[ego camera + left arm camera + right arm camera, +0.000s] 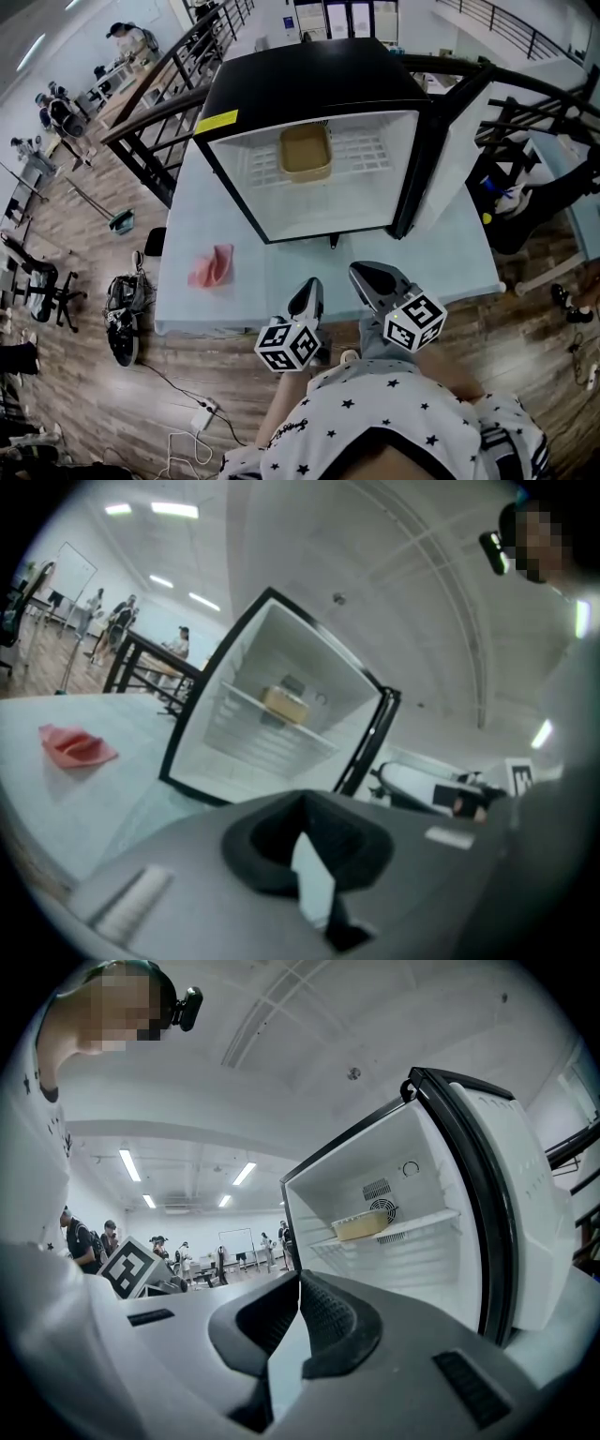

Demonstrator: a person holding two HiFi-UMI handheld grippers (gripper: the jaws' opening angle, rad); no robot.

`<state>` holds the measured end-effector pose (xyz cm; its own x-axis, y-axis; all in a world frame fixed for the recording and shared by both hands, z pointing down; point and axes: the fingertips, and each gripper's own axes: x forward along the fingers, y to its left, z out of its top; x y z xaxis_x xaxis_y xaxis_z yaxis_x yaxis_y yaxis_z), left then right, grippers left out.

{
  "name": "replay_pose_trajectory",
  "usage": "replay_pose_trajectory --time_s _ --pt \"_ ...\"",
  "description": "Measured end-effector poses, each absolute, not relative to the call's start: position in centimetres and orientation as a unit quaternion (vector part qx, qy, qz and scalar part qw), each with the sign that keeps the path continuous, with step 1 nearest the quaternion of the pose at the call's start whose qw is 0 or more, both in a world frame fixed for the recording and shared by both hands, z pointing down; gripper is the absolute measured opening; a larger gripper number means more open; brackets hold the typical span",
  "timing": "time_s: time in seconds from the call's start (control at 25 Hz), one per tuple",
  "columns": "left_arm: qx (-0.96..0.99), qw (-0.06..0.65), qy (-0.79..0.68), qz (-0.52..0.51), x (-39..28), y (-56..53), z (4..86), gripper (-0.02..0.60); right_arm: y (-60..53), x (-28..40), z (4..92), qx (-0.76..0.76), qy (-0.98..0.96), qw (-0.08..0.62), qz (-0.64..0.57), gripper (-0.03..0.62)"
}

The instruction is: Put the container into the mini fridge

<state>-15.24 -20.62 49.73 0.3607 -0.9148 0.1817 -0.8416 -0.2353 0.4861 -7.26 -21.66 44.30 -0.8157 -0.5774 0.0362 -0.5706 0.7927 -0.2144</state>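
The container (306, 150) sits on the shelf inside the fridge (309, 84), so the placing looks done. In front of the fridge, the left gripper (311, 289) and right gripper (367, 275) hang closed and empty (its door (455, 178) stands open, probably awaiting a push).

1. Your left gripper (302, 803) has its jaws closed together, with nothing between them.
2. Ahead, the mini fridge (309, 663) stands open on the table (84, 808), with the container (284, 704) on its shelf.
3. A pink cloth (77, 746) lies left of the fridge.
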Motion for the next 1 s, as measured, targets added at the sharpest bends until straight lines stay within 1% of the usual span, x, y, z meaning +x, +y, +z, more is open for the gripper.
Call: replay_pose_trajectory --time_s 1.0 --pt "0.785 0.279 -0.549 -0.073 -15.01 -21.10 50.20 0.005 -21.71 -7.80 44.50 -0.292 0.950 0.011 -0.108 0.020"
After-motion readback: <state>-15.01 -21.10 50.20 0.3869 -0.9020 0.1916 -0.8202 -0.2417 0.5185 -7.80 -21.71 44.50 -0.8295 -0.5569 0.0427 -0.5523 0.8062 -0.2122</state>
